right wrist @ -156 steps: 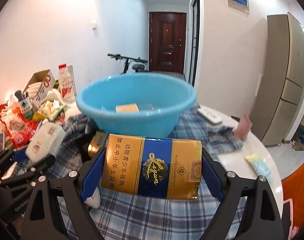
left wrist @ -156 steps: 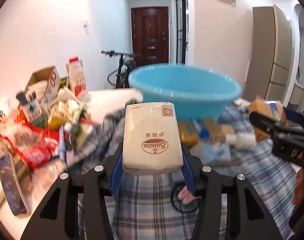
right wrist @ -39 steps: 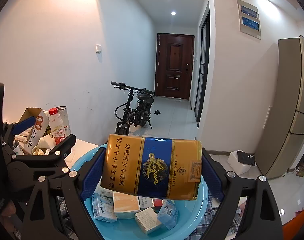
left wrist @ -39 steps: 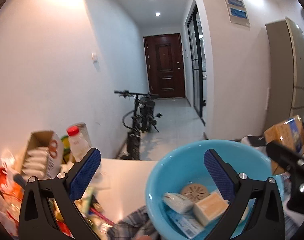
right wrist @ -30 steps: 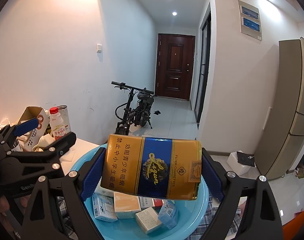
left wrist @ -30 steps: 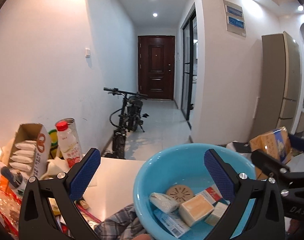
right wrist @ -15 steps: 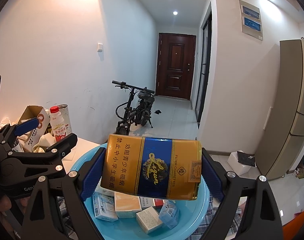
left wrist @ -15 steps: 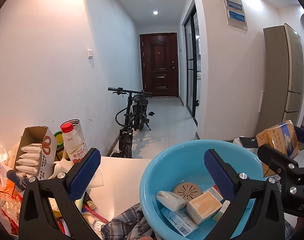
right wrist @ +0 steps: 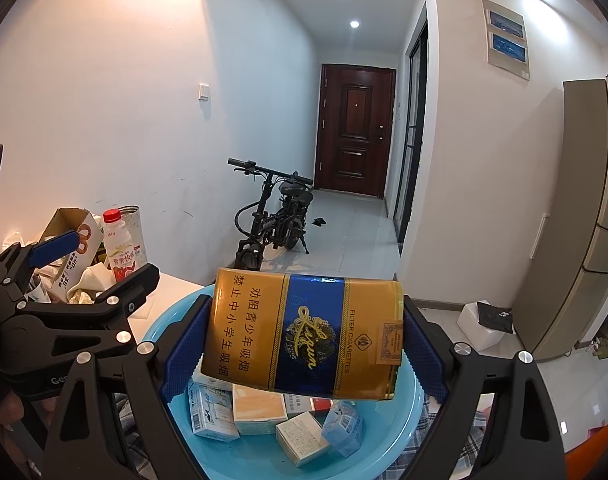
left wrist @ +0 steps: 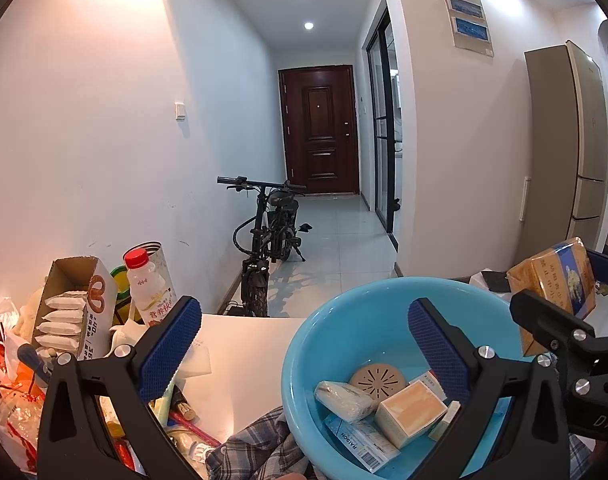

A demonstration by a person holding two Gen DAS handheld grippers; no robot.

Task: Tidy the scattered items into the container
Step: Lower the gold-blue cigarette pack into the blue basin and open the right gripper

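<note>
Carton [right wrist: 304,336]: stiff, light, glossy wrap likely slippery; pinched at its 2 short ends by right gripper [right wrist: 304,354].
Basin [right wrist: 388,452]: directly beneath.
Left gripper [left wrist: 304,350]: spread, empty.

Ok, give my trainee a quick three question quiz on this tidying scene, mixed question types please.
1. True or false: the left gripper holds a box.
2. What does the right gripper grip? A) milk bottle B) gold and blue carton C) plaid cloth
3. Fill in: the carton hangs over the blue ____.

Key: 1 false, its jaws are open and hold nothing. 2 B. 3 basin.
</note>
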